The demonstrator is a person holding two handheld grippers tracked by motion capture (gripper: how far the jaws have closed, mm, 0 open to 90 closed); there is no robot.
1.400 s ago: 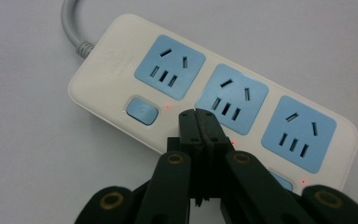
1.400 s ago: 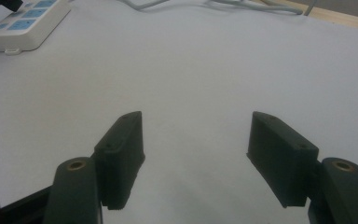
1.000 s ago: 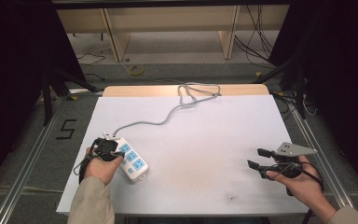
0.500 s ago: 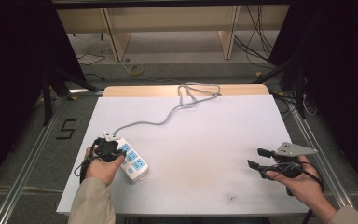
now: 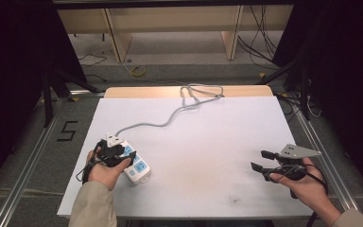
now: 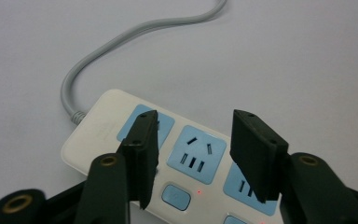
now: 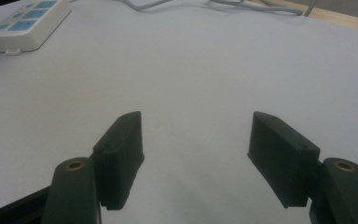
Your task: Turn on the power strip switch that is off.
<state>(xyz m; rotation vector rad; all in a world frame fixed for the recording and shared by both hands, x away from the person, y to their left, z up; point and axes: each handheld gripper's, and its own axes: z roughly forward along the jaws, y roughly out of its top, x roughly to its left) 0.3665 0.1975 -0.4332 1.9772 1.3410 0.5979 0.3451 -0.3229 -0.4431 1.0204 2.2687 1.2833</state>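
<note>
White table (image 5: 208, 142): left claw (image 6: 193, 140) spread above power strip (image 6: 200, 154).

Looks like a lab or recording studio rigged for trials. White bench (image 5: 208, 142) framed by metal rails (image 5: 26, 165), dark curtains (image 5: 14, 71) at both sides, loose cables (image 5: 260, 45) across grey carpet, bare wooden shelving (image 5: 170, 23) behind, and a taped "5" (image 5: 67, 131) on the floor.
</note>
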